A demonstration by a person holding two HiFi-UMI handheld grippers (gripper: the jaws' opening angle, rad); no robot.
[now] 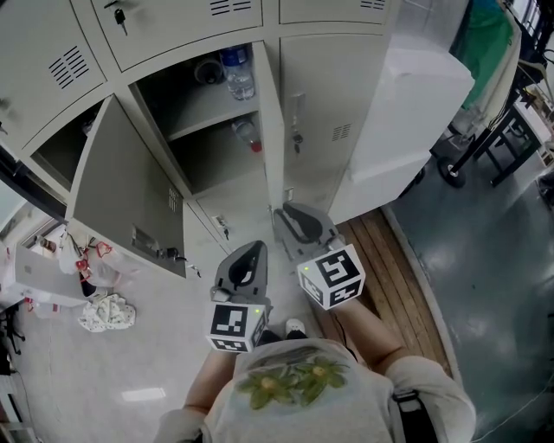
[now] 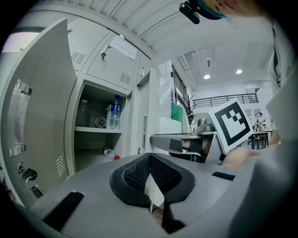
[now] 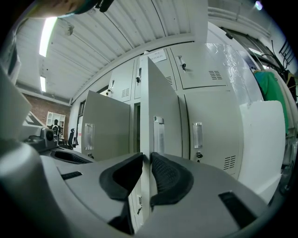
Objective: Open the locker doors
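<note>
grey metal lockers (image 1: 173, 26); right claw (image 3: 145, 159) pinching flat door edge (image 3: 145, 107); left claw (image 2: 150, 160) closed.

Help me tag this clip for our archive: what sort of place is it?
Probably a workplace locker area: a bank of grey metal lockers, water bottles stored inside one, and green fabric hanging nearby.

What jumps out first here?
The right gripper is clamped on the edge of a locker door that stands out toward the camera. Left of it in the head view, an open locker shows a bottle on its shelf, with the left door swung wide beside it. The left gripper is shut on nothing, short of the lockers.
</note>
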